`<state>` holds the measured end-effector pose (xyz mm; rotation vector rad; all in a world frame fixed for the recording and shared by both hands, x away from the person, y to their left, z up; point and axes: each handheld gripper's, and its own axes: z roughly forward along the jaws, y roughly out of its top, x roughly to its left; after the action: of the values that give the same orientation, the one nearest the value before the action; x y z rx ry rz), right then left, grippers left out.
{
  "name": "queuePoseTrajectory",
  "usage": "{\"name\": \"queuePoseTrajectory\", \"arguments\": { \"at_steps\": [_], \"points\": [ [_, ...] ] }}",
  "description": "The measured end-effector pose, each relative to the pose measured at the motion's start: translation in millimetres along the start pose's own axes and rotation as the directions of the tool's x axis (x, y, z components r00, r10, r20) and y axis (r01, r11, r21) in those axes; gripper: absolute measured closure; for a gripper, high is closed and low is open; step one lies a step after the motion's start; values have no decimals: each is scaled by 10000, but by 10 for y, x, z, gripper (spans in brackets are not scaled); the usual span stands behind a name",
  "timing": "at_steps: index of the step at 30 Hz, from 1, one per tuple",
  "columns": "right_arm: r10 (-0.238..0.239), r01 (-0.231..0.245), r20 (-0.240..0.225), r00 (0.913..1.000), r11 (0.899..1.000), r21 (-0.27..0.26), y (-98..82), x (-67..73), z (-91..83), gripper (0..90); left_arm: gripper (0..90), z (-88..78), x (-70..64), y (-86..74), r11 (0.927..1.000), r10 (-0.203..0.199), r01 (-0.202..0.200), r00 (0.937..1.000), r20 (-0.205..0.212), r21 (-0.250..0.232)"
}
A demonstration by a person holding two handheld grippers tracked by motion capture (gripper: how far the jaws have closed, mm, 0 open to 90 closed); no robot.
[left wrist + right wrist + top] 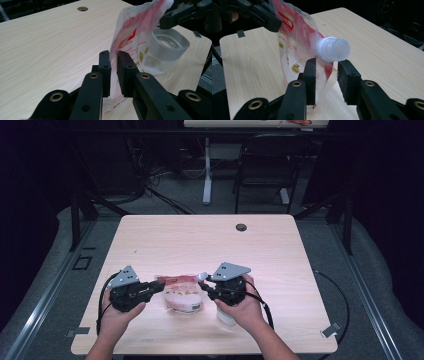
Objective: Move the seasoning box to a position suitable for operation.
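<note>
A red-and-white spouted pouch (182, 295) (135, 32) (294, 42) is held up off the wooden table (200, 240) between my two grippers. My left gripper (161, 287) (113, 65) is shut on the pouch's side edge, with the film pinched between its pads. The pouch's white screw cap (202, 276) (333, 49) sits just past my right gripper's (205, 287) (328, 72) fingertips. Its jaws stand apart, the pouch's spout corner hangs between them, and there is a gap at one pad. A clear plastic container (170, 45) (225, 317) stands on the table under the right hand.
The table has a round cable hole (241, 227) (82, 9) at its far side. Beyond the table stand a black chair (265, 165) and another table's white leg (207, 175). Bare wood lies to the left, the right and behind the pouch.
</note>
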<state>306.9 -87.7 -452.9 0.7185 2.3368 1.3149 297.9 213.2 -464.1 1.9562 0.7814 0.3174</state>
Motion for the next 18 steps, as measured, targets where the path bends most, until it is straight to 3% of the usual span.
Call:
{"name": "queuePoseTrajectory", "arguments": {
  "at_steps": [13, 18],
  "points": [
    [100, -103, -282, 9996, 9999, -104, -48, 27, -58, 688, 806, -9, 2, -39, 10000, -75, 75, 9999, 148, -13],
    [145, -156, -607, 9981, 9997, -192, -49, 14, -63, 666, 790, -23, 7, -57, 9999, -118, 119, 9999, 101, -38]
  ]
}}
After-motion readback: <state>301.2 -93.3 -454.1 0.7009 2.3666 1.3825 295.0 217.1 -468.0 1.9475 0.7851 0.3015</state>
